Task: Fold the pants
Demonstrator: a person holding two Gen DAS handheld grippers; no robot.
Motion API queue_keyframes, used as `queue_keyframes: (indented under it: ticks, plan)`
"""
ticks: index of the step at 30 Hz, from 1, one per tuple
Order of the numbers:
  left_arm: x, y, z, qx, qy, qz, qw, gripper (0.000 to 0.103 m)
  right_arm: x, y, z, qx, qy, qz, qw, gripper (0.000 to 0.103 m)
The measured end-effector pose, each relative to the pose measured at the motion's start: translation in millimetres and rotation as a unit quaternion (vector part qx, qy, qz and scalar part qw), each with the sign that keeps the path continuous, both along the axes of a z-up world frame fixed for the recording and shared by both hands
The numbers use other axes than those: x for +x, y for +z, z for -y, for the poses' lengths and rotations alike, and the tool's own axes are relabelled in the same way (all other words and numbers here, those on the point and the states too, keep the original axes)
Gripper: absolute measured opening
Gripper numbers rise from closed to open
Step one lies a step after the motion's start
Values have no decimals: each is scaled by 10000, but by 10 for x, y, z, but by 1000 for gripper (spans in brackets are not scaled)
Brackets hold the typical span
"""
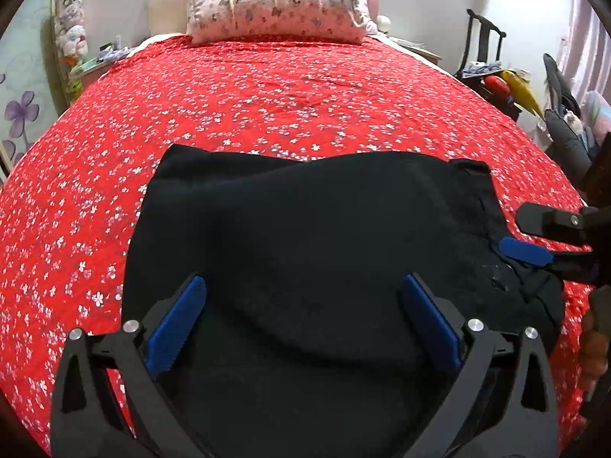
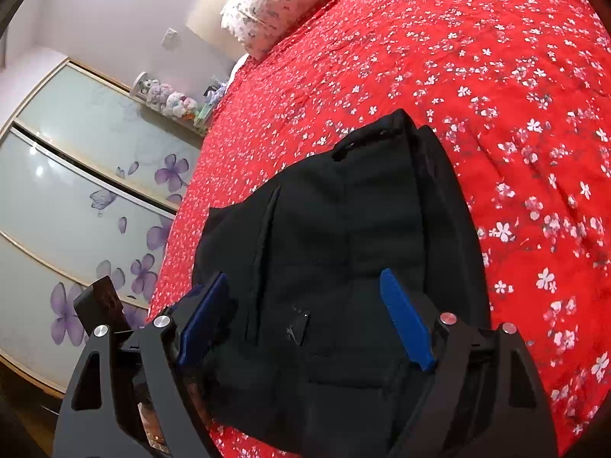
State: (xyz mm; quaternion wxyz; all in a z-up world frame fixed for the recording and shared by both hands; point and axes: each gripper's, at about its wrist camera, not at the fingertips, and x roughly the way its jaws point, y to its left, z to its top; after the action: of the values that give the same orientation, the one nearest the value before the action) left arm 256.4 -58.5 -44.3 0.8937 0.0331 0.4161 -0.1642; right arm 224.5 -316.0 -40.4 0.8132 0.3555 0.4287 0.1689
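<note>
Bed: big bed under a red quilted cover with little white blossoms (image 1: 267,107) filled pretty much both views.
Wardrobe: frosted sliding doors with purple flower prints and pale wood frames (image 2: 76,175) stood along the bed's side in the right wrist view.
Pants: black folded fabric pants (image 1: 305,236) lay flat on the red cover at the near end of the bed, bunched a bit at the edge by the right gripper, waistband end pointing up the bed in the right wrist view.
Pillow: white pillow with a small floral print (image 1: 278,7) sat at the head of the bed, well apart from the pants.
Left gripper: black two-finger gripper with blue pads (image 1: 301,324) was over the pants, fingers spread wide, nothing pinched between them.
Right gripper: same black-and-blue build (image 2: 305,320), fingers also spread wide over the pants, pads not squeezing the cloth; from the left wrist view it came in at the pants' right edge.
Stuffed toys: a pale plush pile (image 2: 172,99) sat beside the wardrobe, too small to make out.
</note>
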Motion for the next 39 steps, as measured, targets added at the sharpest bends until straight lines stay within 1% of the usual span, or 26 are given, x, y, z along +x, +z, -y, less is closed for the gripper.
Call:
queue_keyframes:
  ticks: [3, 5, 7, 9, 12, 14, 15, 16, 17, 18, 20, 22, 24, 25, 27, 29, 30, 32, 33, 34, 37, 39]
  plan:
    - [-31, 23, 14, 113, 88, 51, 9999, 101, -7, 28, -23, 23, -65, 50, 10000, 83]
    - [-117, 64, -26, 77, 214, 18, 9997, 101, -95, 109, 14, 38, -105, 90, 9999, 84]
    - [-222, 118, -66, 33, 259, 18, 9997, 101, -237, 223, 27, 193, -14, 243, 9995, 84]
    - [-365, 169, -102, 74, 246, 80, 9996, 101, -410, 362, 5, 274, 96, 437, 9986, 84]
    - [-555, 208, -112, 176, 191, 152, 9995, 101, -596, 445, -9, 356, 250, 505, 9978, 84]
    - [-656, 201, -118, 158, 145, 103, 9997, 101, -676, 425, -62, 352, 324, 390, 9981, 84]
    - [-683, 173, -116, 169, 142, 60, 9997, 101, -706, 385, -81, 267, 320, 299, 9987, 84]
    - [-685, 116, -105, 190, 152, -13, 9997, 101, -721, 308, -128, 23, 247, 99, 9996, 84]
    - [-674, 51, -96, 196, 161, -104, 9996, 101, -719, 211, -139, -36, 218, 16, 9998, 84]
    - [-650, -27, -105, 146, 221, -190, 9995, 101, -727, 152, -137, 18, 185, 55, 9998, 84]
    - [-647, -68, -105, 134, 321, -60, 9994, 101, -759, 58, -93, 272, 32, 275, 9992, 84]
    - [-634, -63, -98, 182, 340, -88, 9992, 101, -790, 27, -49, 480, -74, 368, 9981, 84]
    - [-643, -18, -143, 81, 299, -155, 9994, 101, -813, 48, -17, 629, -110, 439, 9970, 84]
    - [-678, 39, -208, -56, 294, -186, 9994, 101, -838, 85, 28, 764, -123, 520, 9956, 84]
    - [-753, 137, -325, -282, 361, -122, 9989, 101, -892, 189, 181, 922, -352, 822, 9917, 84]
    - [-822, 236, -485, -467, 524, 10, 9975, 101, -913, 239, 351, 895, -597, 970, 9894, 84]
    - [-833, 260, -536, -499, 580, 21, 9971, 101, -895, 244, 414, 829, -704, 948, 9895, 84]
    - [-847, 290, -680, -532, 742, 31, 9958, 101, -773, 209, 538, 589, -857, 706, 9921, 84]
    - [-846, 284, -735, -504, 801, 15, 9955, 101, -694, 180, 557, 481, -825, 575, 9938, 84]
    - [-844, 282, -771, -461, 843, 2, 9954, 101, -559, 147, 557, 220, -749, 345, 9964, 84]
    - [-857, 216, -860, -280, 921, -64, 9953, 101, -307, 100, 512, -308, -569, -11, 9979, 83]
    - [-865, 188, -908, -282, 954, -120, 9950, 101, -206, 47, 508, -358, -478, -162, 9981, 83]
